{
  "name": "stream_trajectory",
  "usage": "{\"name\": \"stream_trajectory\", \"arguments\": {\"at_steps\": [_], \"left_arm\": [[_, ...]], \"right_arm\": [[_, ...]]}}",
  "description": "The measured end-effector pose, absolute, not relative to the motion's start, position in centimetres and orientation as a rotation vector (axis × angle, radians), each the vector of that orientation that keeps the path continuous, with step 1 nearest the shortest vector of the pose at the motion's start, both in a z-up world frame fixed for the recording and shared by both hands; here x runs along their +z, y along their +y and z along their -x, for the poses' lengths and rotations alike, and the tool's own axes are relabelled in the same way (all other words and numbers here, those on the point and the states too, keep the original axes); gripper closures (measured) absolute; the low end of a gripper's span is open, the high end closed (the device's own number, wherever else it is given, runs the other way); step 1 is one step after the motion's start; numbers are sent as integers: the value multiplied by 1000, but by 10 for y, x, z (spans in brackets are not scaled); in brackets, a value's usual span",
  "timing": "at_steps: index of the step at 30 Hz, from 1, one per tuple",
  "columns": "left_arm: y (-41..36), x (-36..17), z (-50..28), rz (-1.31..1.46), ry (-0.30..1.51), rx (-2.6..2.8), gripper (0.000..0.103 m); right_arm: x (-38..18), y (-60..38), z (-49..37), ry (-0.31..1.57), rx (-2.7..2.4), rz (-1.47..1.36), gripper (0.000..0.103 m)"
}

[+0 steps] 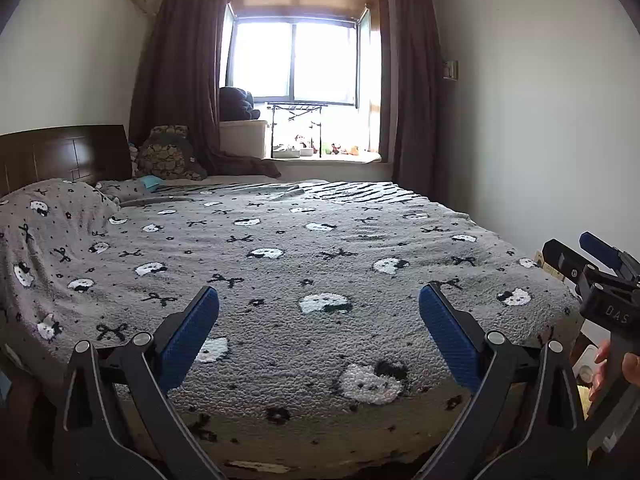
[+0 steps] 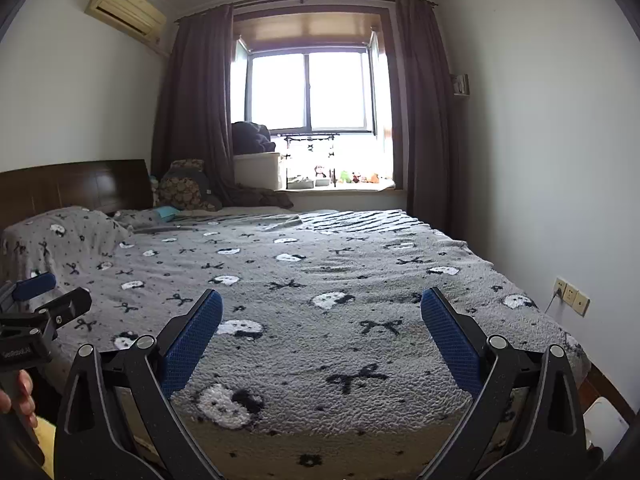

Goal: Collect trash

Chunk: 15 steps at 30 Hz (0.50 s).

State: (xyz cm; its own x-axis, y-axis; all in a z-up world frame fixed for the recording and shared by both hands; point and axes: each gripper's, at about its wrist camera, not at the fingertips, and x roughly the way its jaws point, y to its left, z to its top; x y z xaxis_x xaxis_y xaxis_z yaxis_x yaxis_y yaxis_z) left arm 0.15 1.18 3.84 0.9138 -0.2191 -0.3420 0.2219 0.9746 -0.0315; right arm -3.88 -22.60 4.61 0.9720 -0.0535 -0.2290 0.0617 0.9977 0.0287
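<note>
Blue-padded left gripper (image 1: pixel 319 312) and right gripper (image 2: pixel 321 314), jaws wide, apparently empty, above bed (image 1: pixel 280 240).

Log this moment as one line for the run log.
phase: start, no trash seen yet | left gripper: open, empty, above bed | right gripper: open, empty, above bed | blanket: cat-and-bow print

Left wrist view: low at the long side of the bed (image 1: pixel 304 264), facing across it to the window (image 1: pixel 296 64).
Right wrist view: same side, same facing, equally near.
Shared: bed, window, headboard (image 2: pixel 76 188).
</note>
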Motion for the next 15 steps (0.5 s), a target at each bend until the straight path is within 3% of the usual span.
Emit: {"name": "stream_trajectory", "arguments": {"at_steps": [15], "left_arm": [[13,41,0,-9,344,-224,8]], "right_arm": [[46,-220,39,230,-40,-35,3]]}}
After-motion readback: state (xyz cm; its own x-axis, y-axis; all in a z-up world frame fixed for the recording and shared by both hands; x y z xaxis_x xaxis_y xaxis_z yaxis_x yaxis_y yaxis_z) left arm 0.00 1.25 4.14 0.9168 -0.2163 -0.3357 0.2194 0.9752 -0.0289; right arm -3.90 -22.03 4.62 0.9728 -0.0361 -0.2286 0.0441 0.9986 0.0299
